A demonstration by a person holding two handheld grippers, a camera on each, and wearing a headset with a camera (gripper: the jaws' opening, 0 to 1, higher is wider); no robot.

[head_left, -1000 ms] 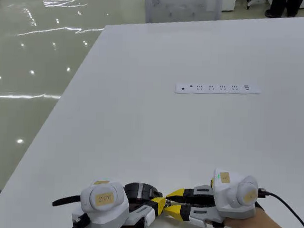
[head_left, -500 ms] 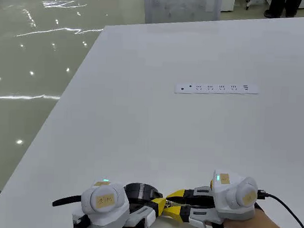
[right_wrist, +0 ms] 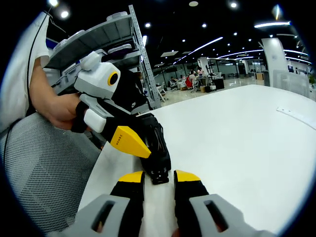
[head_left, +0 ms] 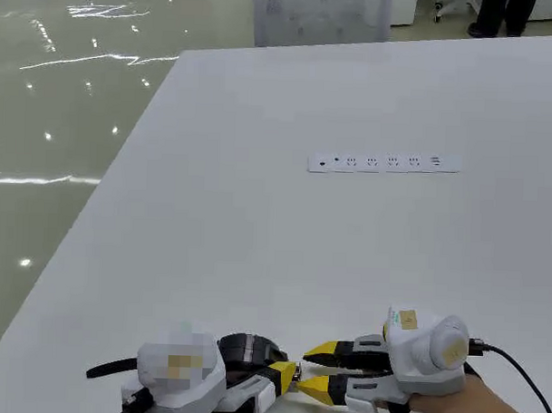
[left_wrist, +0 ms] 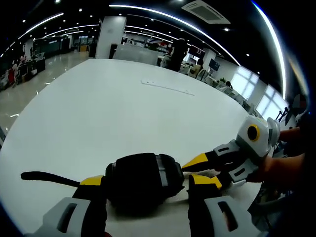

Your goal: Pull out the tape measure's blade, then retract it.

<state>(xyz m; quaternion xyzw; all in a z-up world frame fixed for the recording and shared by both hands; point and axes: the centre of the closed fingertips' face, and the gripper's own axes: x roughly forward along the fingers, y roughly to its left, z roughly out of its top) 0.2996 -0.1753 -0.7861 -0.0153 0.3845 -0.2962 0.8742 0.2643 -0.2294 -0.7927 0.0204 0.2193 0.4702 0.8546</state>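
Holding the tape measure (left_wrist: 143, 180) with your left tongs (left_wrist: 148, 183), you have the black case closed in from both sides, and the yellow tips press on its flanks. The case is low over the near edge of the white table (head_left: 258, 215), close to your body, and its black strap (left_wrist: 49, 177) trails away to the left. Your right tongs (right_wrist: 159, 178) come in from the right and point straight at the mouth of the case. Their jaws are only a little apart, and the small black end of the blade sits in the gap between the two yellow tips. I cannot see that they pinch it yet, so I judge them as not closed. The blade is not drawn out at all. The pull runs along the line from the case to your right hand, which is sideways along the table edge. The right tongs are the nearer ones to the blade end, so they need to close first, while the left ones keep the case from following. The power strip (head_left: 384, 162) lies well apart, farther up the table.
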